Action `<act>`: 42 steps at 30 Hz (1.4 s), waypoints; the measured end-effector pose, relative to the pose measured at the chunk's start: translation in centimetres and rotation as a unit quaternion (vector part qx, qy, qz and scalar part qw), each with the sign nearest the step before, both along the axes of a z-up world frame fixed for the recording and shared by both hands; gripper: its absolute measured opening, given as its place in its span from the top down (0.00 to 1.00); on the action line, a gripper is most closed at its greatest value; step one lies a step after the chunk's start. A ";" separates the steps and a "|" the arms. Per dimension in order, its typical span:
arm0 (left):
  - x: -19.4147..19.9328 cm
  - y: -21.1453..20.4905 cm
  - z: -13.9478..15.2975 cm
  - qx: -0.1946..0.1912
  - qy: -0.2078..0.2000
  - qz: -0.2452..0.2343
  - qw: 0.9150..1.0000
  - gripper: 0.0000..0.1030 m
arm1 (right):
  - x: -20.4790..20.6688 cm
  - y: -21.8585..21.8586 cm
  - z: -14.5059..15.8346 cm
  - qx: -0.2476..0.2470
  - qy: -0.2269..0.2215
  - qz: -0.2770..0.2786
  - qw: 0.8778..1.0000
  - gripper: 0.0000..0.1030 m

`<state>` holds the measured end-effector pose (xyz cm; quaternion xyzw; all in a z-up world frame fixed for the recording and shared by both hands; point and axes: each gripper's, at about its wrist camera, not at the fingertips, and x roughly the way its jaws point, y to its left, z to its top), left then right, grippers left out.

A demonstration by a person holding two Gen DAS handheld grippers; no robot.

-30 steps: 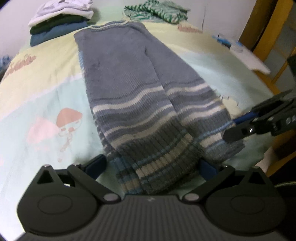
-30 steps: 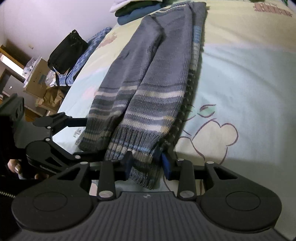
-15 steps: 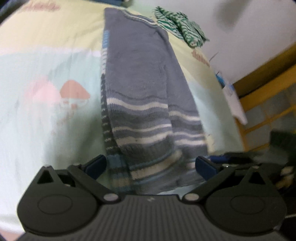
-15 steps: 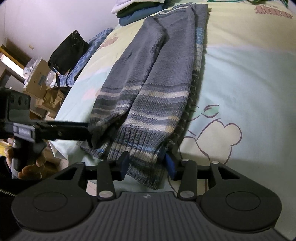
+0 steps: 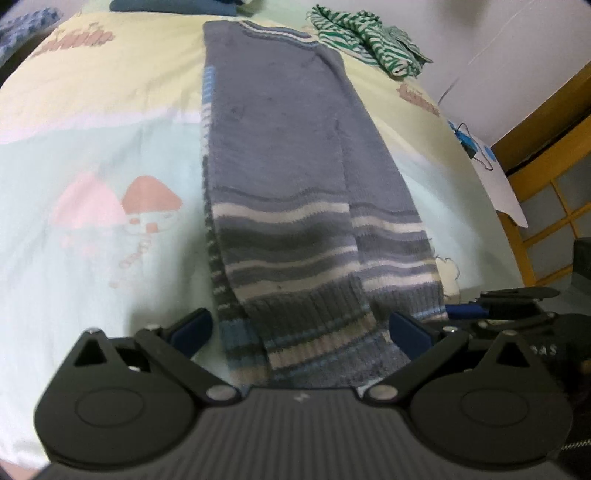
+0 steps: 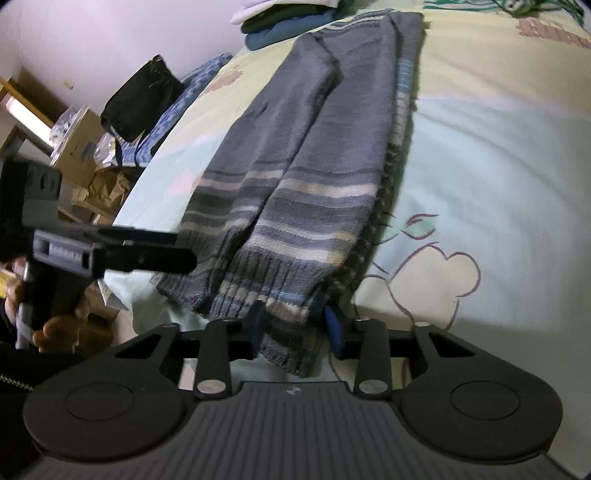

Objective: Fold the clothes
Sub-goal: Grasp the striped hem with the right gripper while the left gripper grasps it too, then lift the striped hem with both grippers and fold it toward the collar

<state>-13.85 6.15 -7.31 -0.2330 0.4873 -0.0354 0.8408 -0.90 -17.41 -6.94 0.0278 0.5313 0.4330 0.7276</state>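
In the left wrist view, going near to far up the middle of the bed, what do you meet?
Left hand-held gripper, fingers spread either side of the hem → grey striped sweater, folded lengthwise on the bedsheet → sweater's striped collar → dark blue folded clothes at the top edge.

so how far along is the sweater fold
Done: the grey striped sweater lies as a long narrow strip on the bed, sides and sleeves already folded in. In hand: the right gripper has closed on the ribbed hem, while the left gripper is open, straddling the hem. Left: bringing the hem up toward the collar, then probably stacking it with the folded pile.
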 end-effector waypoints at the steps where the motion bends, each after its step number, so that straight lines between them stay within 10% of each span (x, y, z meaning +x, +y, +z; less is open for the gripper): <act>1: -0.1 -0.1 -0.1 -0.002 -0.002 -0.002 1.000 0.03 | 0.2 -0.2 -0.1 0.003 0.007 -0.006 1.000 0.75; 12: -1.3 1.4 -0.1 0.009 -0.021 0.001 1.000 0.35 | 0.2 -0.3 -0.2 0.003 -0.001 0.007 1.000 0.76; 20: -0.7 -0.5 -0.5 0.037 -0.034 -0.001 0.999 0.18 | 0.3 0.3 -0.2 0.004 -0.002 0.011 1.000 0.75; 30: -0.5 -1.5 0.3 0.124 -0.035 -0.044 0.991 0.80 | 0.0 0.9 0.1 -0.006 -0.010 0.008 1.000 0.81; 42: 0.5 0.7 0.8 0.082 -0.020 -0.089 0.992 0.86 | 0.5 1.1 0.9 0.001 0.028 -0.022 0.999 0.85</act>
